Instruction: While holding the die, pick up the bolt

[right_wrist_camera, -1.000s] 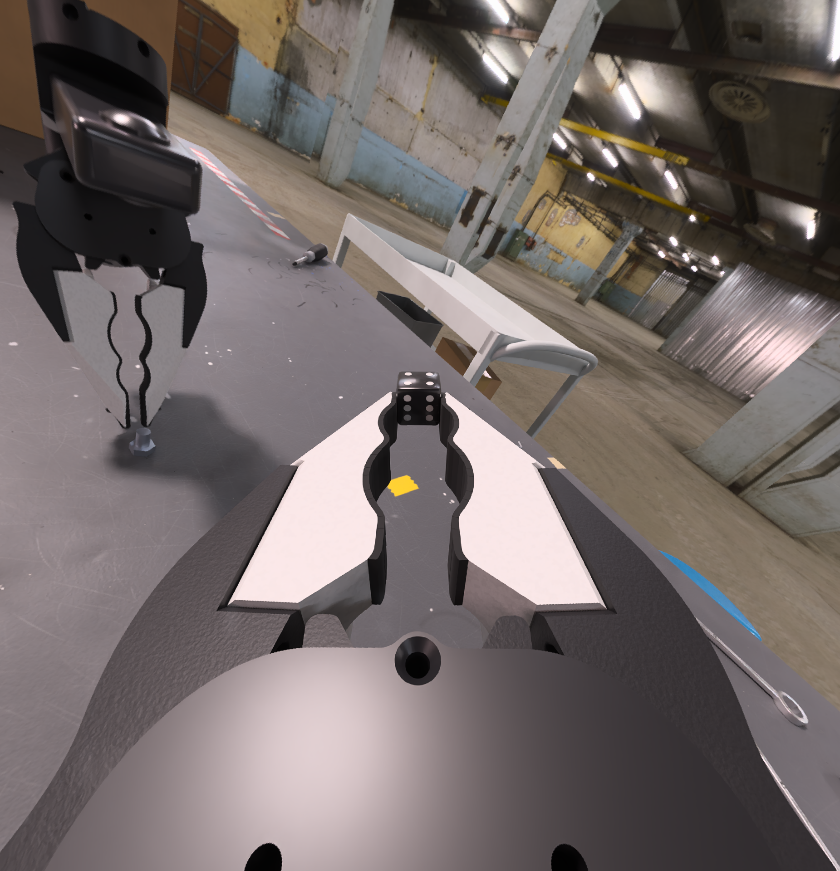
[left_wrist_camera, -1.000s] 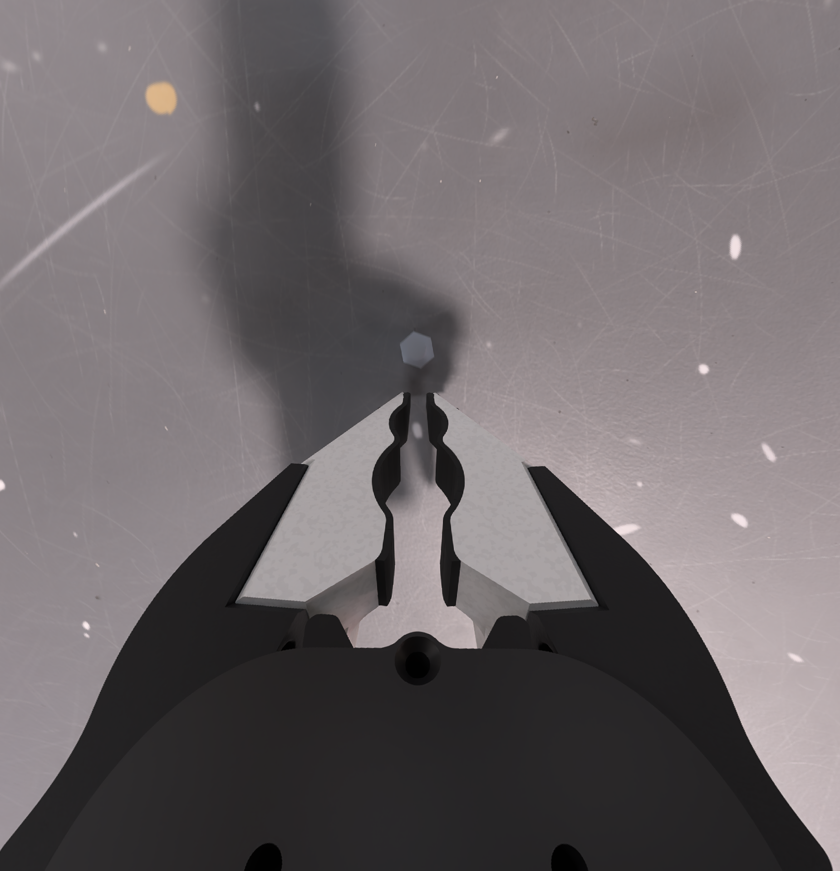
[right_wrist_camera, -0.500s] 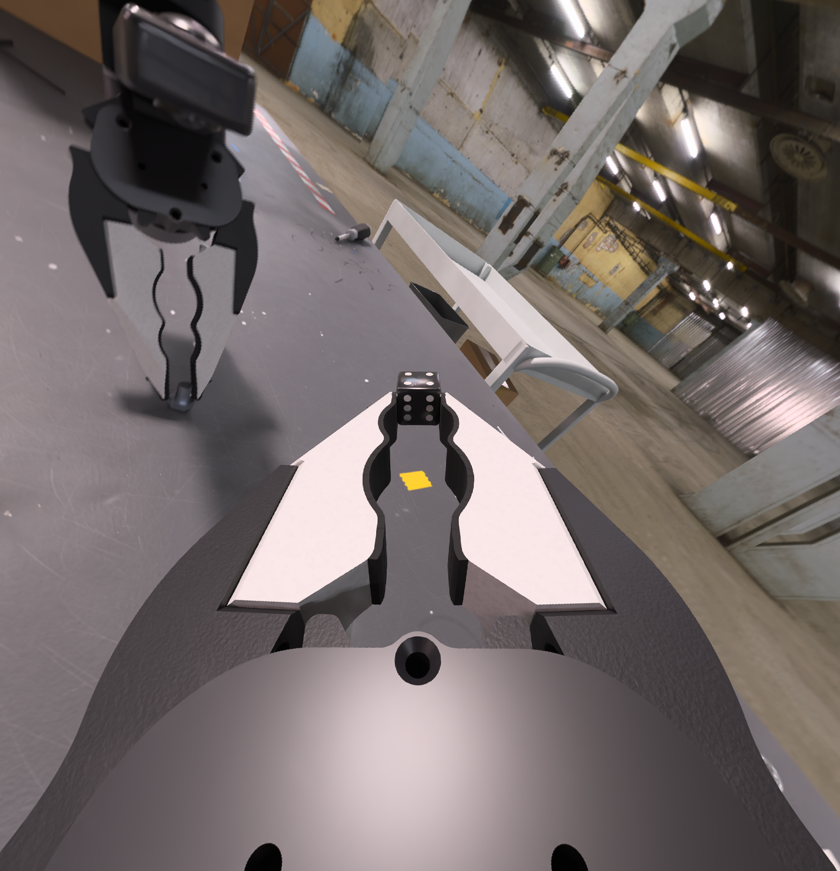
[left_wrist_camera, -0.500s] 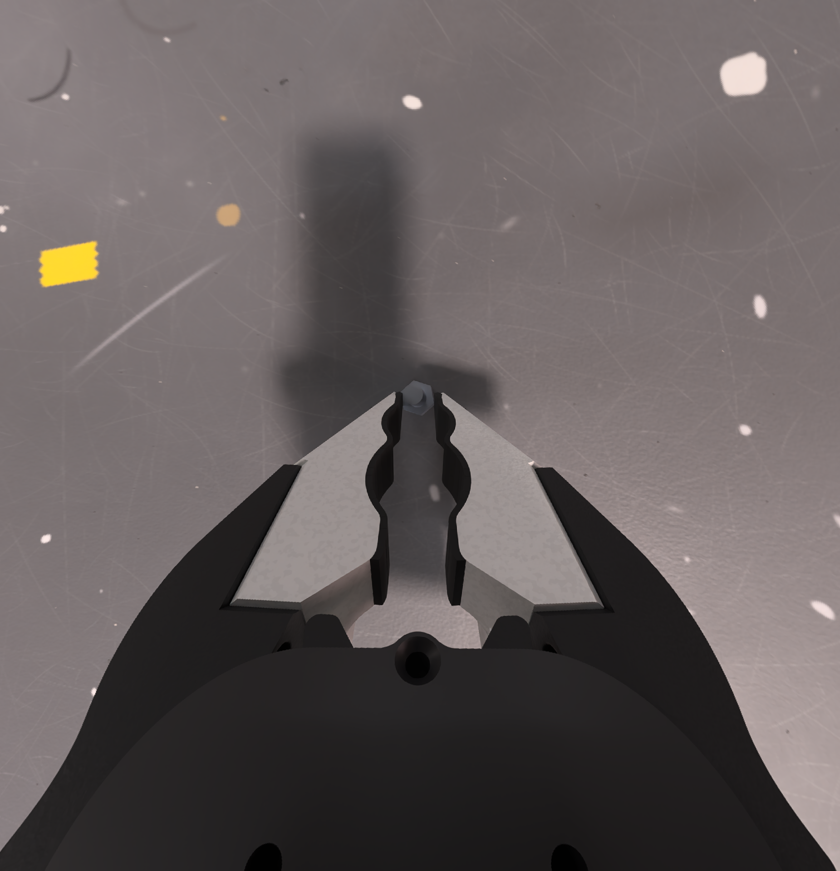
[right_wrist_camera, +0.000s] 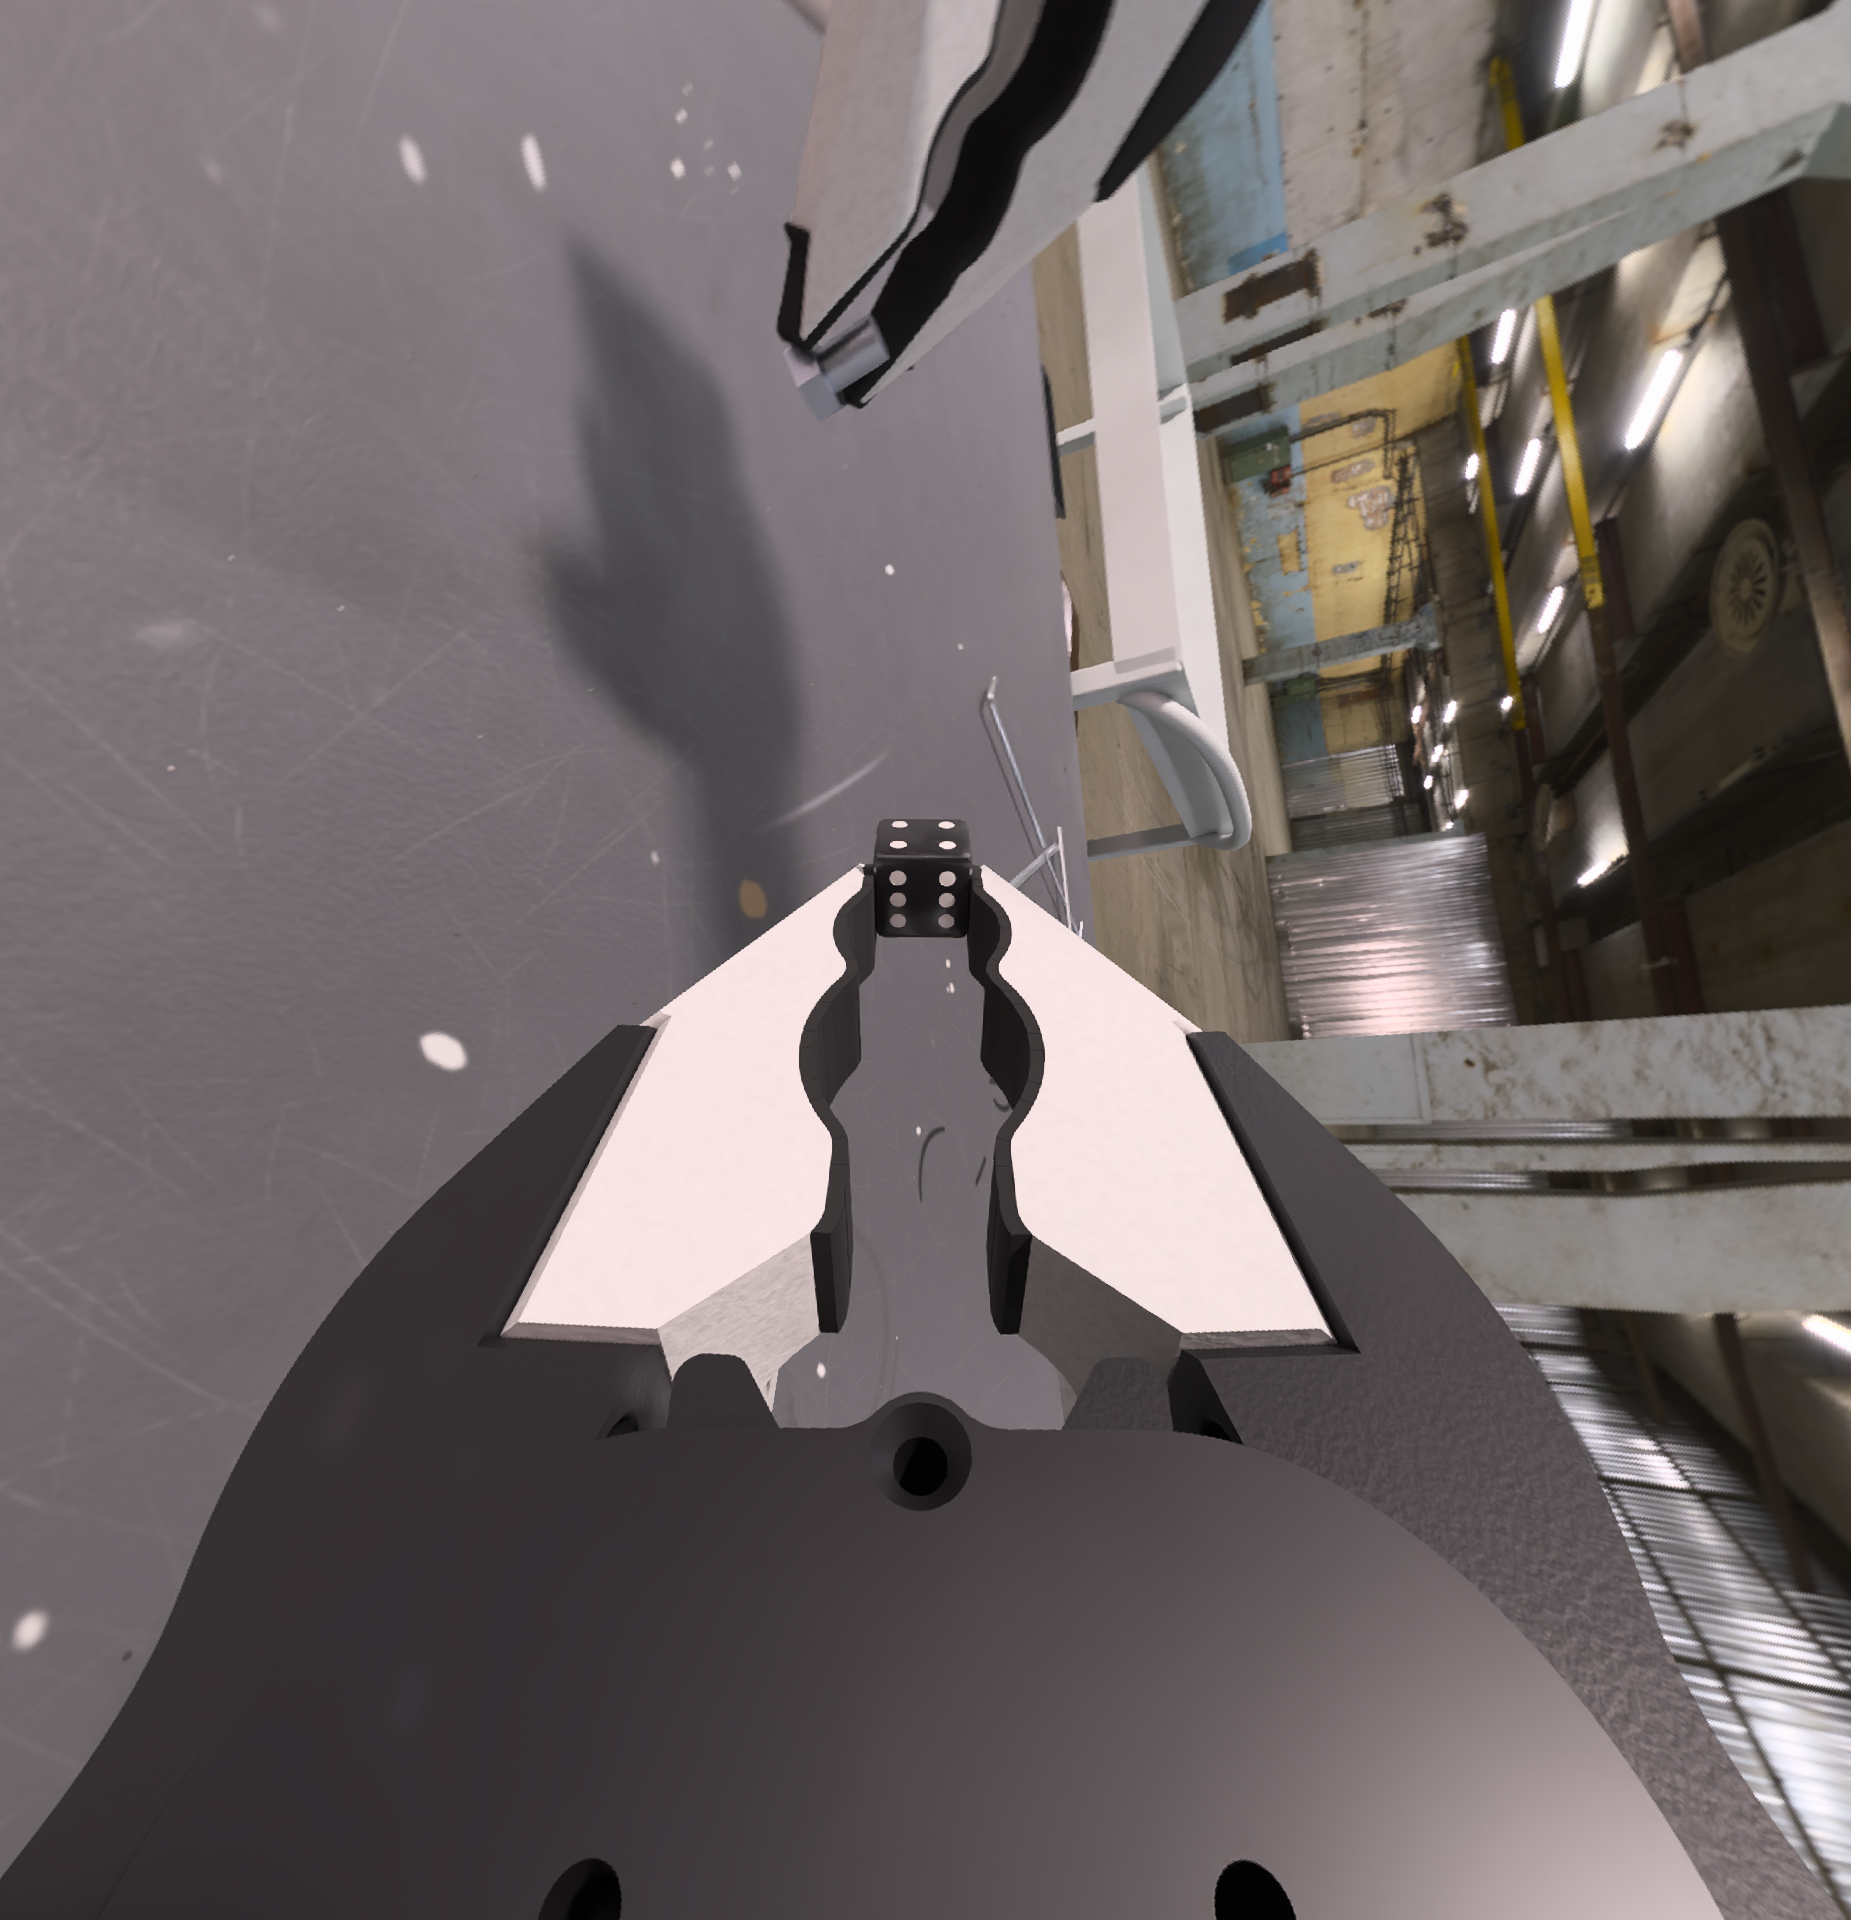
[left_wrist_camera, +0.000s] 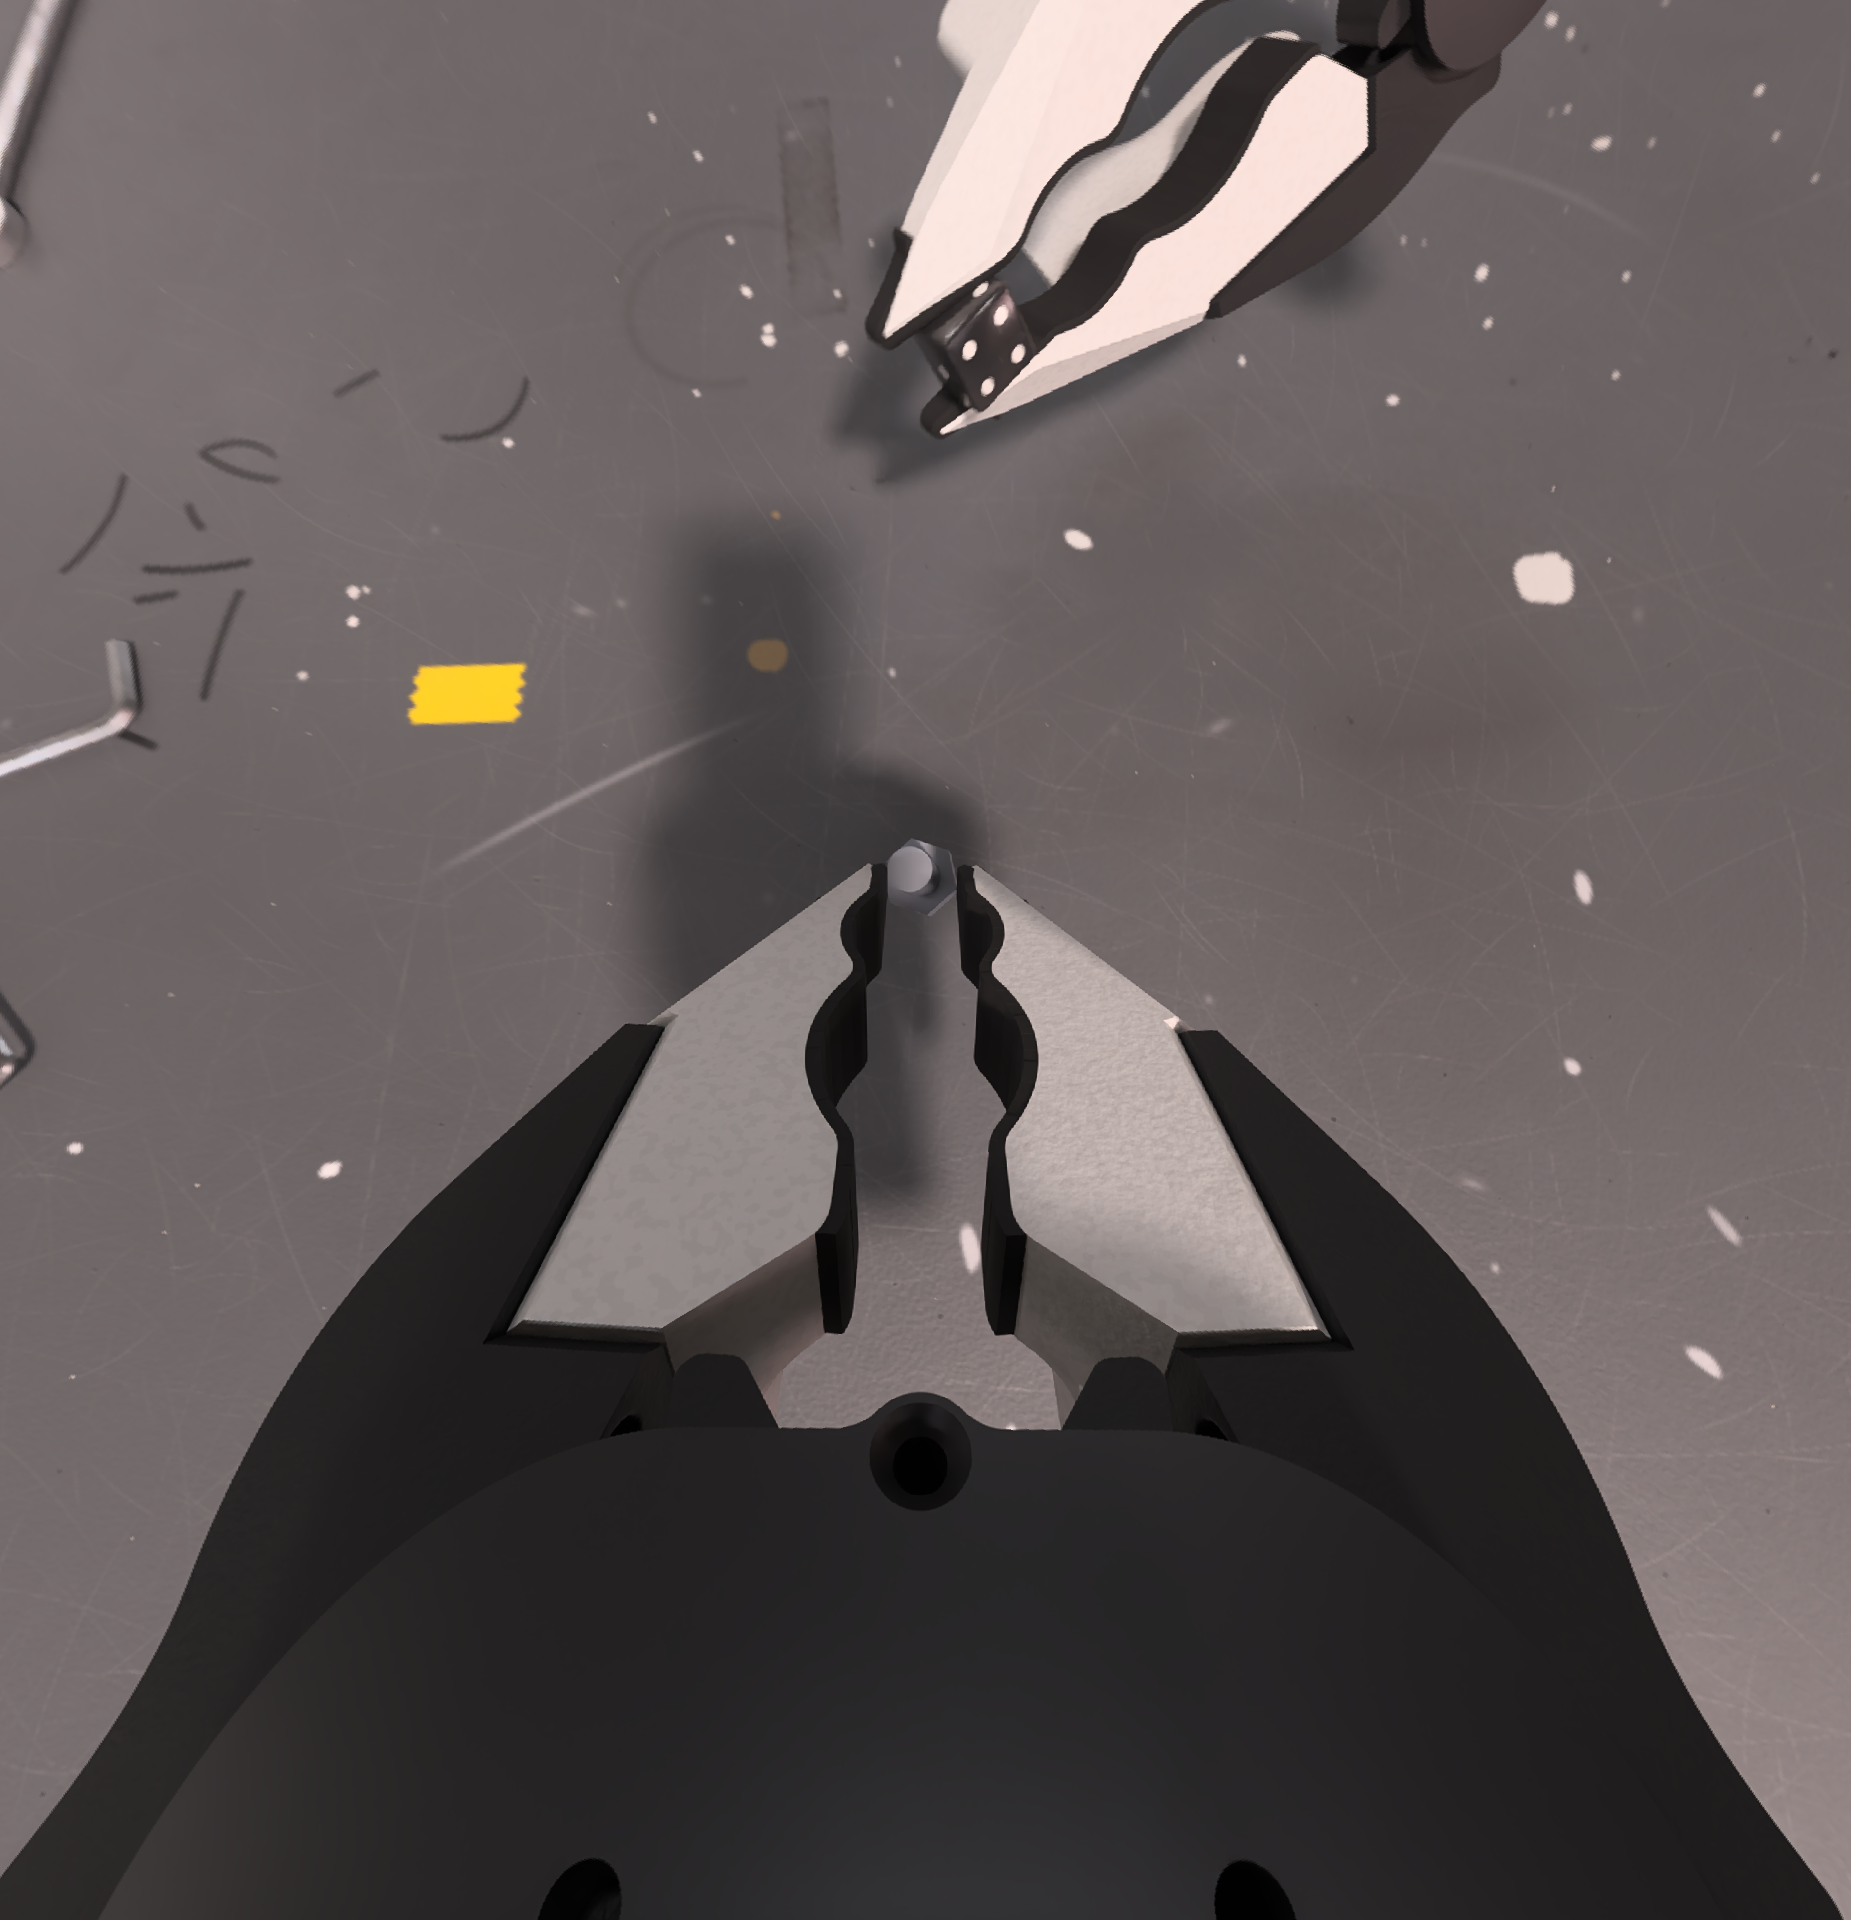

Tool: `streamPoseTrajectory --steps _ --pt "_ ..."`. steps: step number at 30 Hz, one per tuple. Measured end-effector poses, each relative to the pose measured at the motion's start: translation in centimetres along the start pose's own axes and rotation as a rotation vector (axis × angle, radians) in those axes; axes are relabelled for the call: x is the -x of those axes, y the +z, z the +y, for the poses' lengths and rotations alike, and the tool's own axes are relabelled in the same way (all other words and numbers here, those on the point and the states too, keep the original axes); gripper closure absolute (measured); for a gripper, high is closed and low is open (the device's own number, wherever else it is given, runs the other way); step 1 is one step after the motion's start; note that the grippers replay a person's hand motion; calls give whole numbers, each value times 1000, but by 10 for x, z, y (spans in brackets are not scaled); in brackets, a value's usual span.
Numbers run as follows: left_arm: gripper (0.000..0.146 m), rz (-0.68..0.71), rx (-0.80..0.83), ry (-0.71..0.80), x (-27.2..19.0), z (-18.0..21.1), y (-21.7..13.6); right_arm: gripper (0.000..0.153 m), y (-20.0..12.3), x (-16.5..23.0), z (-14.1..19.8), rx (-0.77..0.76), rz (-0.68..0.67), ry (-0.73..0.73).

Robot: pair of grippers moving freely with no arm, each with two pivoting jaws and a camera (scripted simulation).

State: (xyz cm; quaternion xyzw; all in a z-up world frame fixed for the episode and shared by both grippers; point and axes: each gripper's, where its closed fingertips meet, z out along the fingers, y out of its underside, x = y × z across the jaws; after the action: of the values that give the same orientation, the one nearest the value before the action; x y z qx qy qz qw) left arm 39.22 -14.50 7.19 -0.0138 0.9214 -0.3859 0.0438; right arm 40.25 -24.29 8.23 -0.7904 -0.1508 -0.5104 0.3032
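My left tool [left_wrist_camera: 919, 883] pinches the bolt [left_wrist_camera: 916, 871] at its tips, up off the grey worktop [left_wrist_camera: 1316, 831]. Right tool [right_wrist_camera: 921, 883] grips the black die [right_wrist_camera: 922, 878] betw. its tips.

The black left gripper [left_wrist_camera: 919, 883] is pointed down, jaws narrowly clamped; the grey right gripper [right_wrist_camera: 921, 883] is held likewise clamped.

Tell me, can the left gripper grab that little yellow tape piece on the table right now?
Probably not as things stand. The left hand-held gripper is shut on the small silver hex-head bolt, so its tips are full. The yellow tape rectangle lies flat on the scratched grey tabletop, off to one side.
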Motion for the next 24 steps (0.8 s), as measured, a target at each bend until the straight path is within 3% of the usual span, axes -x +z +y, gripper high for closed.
streamPoseTrajectory --steps 6,12,16,24 --pt "133 8 35 16 -13 14 7 136 13 23 -7 6 -67 -65" --pt "133 100 -13 74 -28 18 -1 136 9 27 -24 -93 -100 25" --pt "133 238 -116 137 -44 13 -13 136 1 28 -37 -176 -140 75" --pt "133 275 -113 123 -43 21 -13 136 -8 36 -53 -225 -209 64"
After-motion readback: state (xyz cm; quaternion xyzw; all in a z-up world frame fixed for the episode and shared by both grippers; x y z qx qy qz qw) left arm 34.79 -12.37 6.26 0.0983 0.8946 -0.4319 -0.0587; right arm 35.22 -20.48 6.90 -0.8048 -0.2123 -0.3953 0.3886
